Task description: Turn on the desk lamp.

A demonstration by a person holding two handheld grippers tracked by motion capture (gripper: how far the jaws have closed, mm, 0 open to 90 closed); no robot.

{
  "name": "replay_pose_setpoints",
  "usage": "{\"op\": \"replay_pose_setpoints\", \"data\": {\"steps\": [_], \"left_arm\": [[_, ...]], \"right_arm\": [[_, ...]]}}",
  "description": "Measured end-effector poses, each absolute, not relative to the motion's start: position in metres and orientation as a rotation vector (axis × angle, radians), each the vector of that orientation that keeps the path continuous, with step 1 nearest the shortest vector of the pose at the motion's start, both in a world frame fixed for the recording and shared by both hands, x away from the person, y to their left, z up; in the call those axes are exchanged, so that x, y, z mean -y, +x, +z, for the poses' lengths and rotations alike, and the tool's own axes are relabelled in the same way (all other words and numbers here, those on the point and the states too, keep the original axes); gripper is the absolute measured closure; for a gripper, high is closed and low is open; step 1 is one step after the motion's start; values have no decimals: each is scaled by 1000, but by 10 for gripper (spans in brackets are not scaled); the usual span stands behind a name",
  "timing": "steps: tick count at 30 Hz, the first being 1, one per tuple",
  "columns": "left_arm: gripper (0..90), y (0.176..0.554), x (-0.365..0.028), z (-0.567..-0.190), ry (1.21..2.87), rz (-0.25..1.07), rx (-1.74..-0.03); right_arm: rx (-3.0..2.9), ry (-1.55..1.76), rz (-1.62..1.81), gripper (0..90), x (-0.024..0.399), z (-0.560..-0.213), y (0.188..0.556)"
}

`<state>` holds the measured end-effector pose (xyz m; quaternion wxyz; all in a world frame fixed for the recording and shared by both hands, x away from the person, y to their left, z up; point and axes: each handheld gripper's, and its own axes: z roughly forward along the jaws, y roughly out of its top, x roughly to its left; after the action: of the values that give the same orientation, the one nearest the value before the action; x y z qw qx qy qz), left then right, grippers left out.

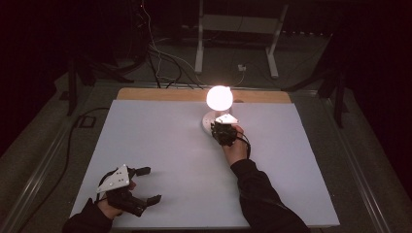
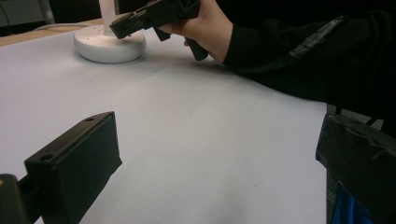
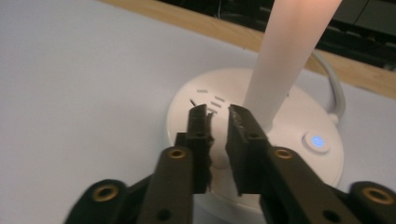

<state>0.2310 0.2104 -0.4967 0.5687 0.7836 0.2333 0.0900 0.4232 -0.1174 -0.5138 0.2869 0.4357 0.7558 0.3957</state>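
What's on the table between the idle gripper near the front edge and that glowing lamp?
Nothing: in the high view the white table sheet lies bare between the left gripper and the lamp. The right gripper sits over the lamp's base, off that line.

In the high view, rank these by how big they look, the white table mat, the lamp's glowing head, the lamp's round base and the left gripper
1. white table mat
2. left gripper, though it sits nearer the camera
3. lamp's glowing head
4. lamp's round base, partly hidden behind the right gripper, so its rank below the head is unsure
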Motion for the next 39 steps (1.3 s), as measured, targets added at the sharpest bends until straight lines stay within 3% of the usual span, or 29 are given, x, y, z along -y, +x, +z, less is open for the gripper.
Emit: {"op": "replay_pose_setpoints", "data": {"steps": [2,10,12,16,18,25,39], "left_arm": [[3,231,-210,-497,1841,211,-548],[3,231,-210,-497,1841,209,-546],[3,231,-210,-497,1841,208,-546],[3,231,-210,-497,1842,209,-546],[3,231,-210,-497,1842,209,-546],[3,231,-210,-497,1844,212,-544],[3,231,-210,-497,1839,213,-550]], "right_arm": [[-2012,1156,1078,713,117,-510,421],[-2015,1074,1136,315,119,-504,413],[-2014,1077,1132,289,120,-503,413],[-2028,1088,1139,152,122,-503,412],[-2041,1087,1158,146,124,-502,410],[-2071,1089,1237,4,133,-493,402],[-2068,1073,1233,0,155,-468,382]]}}
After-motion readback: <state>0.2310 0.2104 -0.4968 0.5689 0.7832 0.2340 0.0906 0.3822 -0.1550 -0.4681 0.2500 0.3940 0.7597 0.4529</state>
